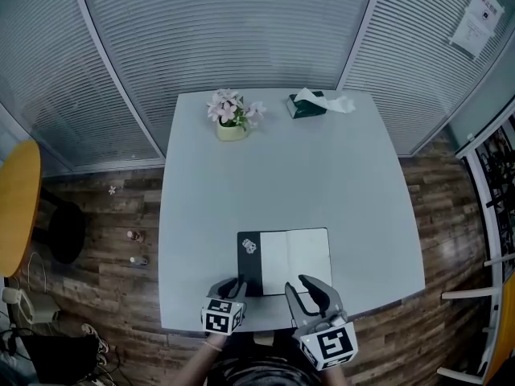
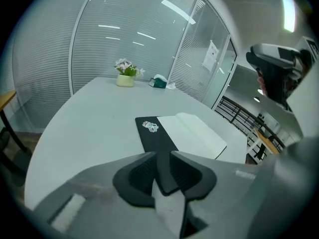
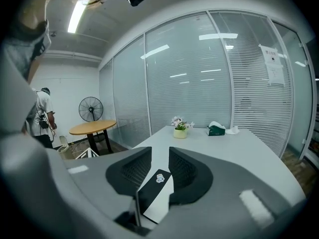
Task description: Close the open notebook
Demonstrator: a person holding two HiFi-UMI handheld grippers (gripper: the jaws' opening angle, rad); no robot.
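Observation:
The notebook (image 1: pixel 285 261) lies open near the front edge of the white table (image 1: pixel 322 175). Its black cover with a small sticker (image 1: pixel 249 247) is spread to the left, and a blank white page (image 1: pixel 296 259) faces up on the right. My left gripper (image 1: pixel 229 285) hovers at the cover's near left corner, and through its narrow gap (image 2: pixel 163 171) the black cover (image 2: pixel 152 133) shows, with no pad pressing on it. My right gripper (image 1: pixel 301 286) stands open at the page's near edge. The notebook (image 3: pixel 155 193) shows through its gap (image 3: pixel 159 171).
A pot of pink flowers (image 1: pixel 232 117) and a green tissue box (image 1: pixel 310 104) stand at the table's far edge. Glass walls with blinds surround the table. To the left are a round wooden table (image 1: pixel 16 203), a fan (image 3: pixel 90 108) and a person (image 3: pixel 44 116).

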